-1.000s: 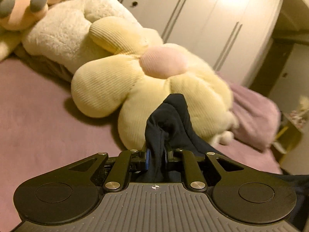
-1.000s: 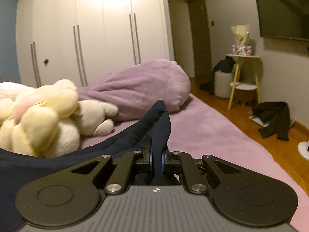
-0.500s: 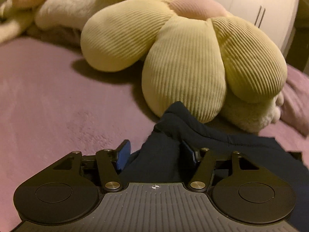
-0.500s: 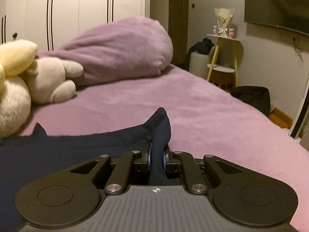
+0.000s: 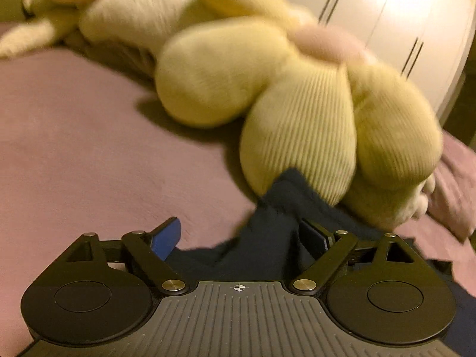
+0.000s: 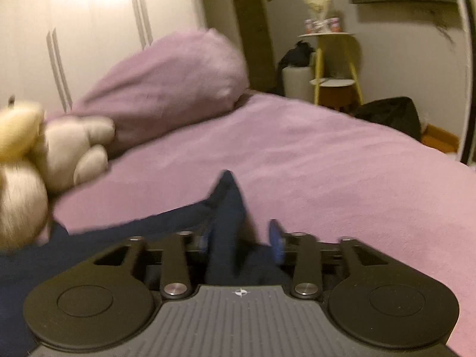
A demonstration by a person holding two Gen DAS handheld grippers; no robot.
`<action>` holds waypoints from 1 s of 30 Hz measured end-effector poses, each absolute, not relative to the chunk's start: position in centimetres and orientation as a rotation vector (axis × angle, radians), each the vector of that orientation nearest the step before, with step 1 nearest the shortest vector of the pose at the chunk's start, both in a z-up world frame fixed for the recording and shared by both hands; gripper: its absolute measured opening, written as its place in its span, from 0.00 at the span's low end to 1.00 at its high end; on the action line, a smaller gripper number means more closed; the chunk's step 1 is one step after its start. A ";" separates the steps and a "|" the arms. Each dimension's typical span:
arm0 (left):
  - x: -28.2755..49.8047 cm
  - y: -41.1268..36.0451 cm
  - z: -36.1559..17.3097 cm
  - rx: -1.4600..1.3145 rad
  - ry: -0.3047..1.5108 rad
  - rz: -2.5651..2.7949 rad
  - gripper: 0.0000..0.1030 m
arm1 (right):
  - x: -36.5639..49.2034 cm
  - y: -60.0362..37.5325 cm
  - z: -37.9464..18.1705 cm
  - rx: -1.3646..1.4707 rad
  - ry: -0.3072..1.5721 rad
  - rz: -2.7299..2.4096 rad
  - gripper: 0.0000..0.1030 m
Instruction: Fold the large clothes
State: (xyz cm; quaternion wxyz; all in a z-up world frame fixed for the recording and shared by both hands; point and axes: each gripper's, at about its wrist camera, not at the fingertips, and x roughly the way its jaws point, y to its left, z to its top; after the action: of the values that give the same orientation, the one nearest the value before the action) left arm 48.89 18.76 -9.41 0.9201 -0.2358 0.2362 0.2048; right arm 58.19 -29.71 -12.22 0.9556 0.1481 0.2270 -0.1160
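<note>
Left wrist view: a dark navy garment [image 5: 276, 232] is seen lying on the bed [image 5: 89, 154], a raised fold of it standing between the spread fingers of the left claw [image 5: 242, 235]. That claw is held wide, the blue pad [image 5: 166, 236] on one side clear of the cloth, the other finger just beside the fold. The far tip of the garment is touching a yellow flower cushion [image 5: 300, 113], behind which a cream plush toy [image 5: 142, 15] is laid.

From the right wrist view, the garment [image 6: 226, 208] is shown peaked between the fingers of the right claw [image 6: 242, 239], which is parted, with nothing pinched. The purple bed cover [image 6: 327, 163] is spread around it. A purple pillow [image 6: 166, 83] and a plush toy [image 6: 74, 145] are seen beyond, a wardrobe [image 6: 98, 29] behind them.
</note>
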 end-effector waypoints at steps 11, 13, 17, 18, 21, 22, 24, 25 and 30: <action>49.0 17.0 -10.9 -0.365 0.623 0.463 0.97 | 53.4 -28.6 -12.7 0.243 0.464 -0.143 0.33; 48.5 16.5 -9.9 -0.323 0.642 0.495 0.96 | 54.4 -28.9 -12.9 0.253 0.515 -0.157 0.34; 43.6 16.7 -7.8 -0.353 0.679 0.285 0.96 | 53.3 -29.2 -10.8 0.240 0.575 -0.131 0.34; 41.3 16.9 -7.5 -0.353 0.677 0.241 0.96 | 51.6 -29.8 -9.9 0.265 0.568 -0.095 0.34; 34.6 17.6 -7.8 -0.392 0.707 0.162 0.96 | 43.9 -34.1 -8.4 0.417 0.558 -0.014 0.40; 32.6 17.9 -8.2 -0.438 0.725 0.140 0.96 | 41.3 -35.7 -8.5 0.472 0.573 -0.024 0.45; 30.3 18.4 -9.0 -0.540 0.774 0.112 0.94 | 36.7 -39.0 -9.7 0.633 0.626 -0.029 0.47; 29.8 18.7 -9.1 -0.590 0.781 0.101 0.94 | 34.8 -40.4 -10.9 0.731 0.669 -0.019 0.47; 31.3 19.2 -9.7 -0.790 0.767 0.087 0.91 | 32.3 -42.5 -14.9 1.065 0.688 0.055 0.47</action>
State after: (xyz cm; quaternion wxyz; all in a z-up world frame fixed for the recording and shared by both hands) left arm 31.28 19.18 -9.72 0.8514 -0.3752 0.3643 0.0411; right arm 32.25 -42.46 -14.89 0.8052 0.4977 0.3213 0.0257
